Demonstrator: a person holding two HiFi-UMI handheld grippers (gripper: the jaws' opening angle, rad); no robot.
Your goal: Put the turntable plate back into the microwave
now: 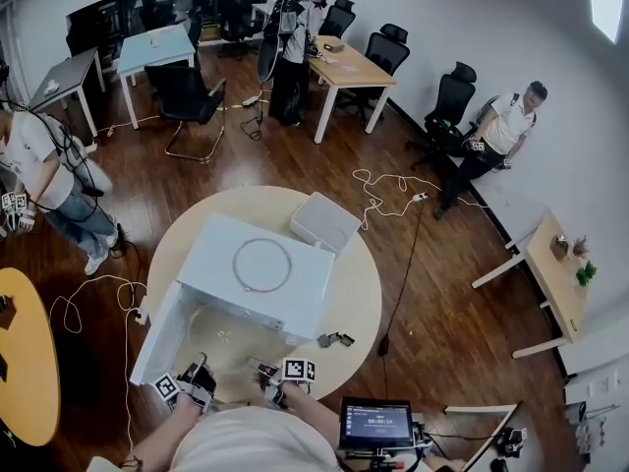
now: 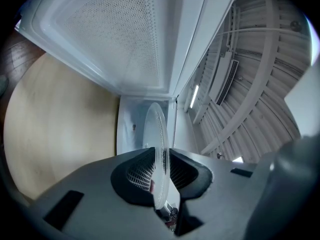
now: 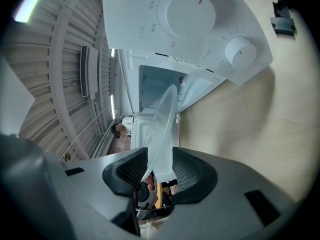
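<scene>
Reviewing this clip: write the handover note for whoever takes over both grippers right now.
Left gripper: shut on the glass plate, at its rim.
Right gripper: shut on the same plate.
Microwave: on the round table, door open.
Done: plate lifted, held at the opening.
Left: slide it in, set it down, release.
Note: a ring lies on top of the microwave, possibly the roller ring.

Open office or lab room: wood floor (image 1: 246, 155), several desks (image 1: 349, 67) with black swivel chairs (image 1: 450, 101), people (image 1: 501, 131) sitting and standing by them, loose cables (image 1: 388, 180) across the floor. White microwave (image 1: 256, 264) on a round table (image 1: 364, 293), small screen (image 1: 376, 423) nearby. Ribbed ceiling (image 2: 250, 84) with strip lights.
</scene>
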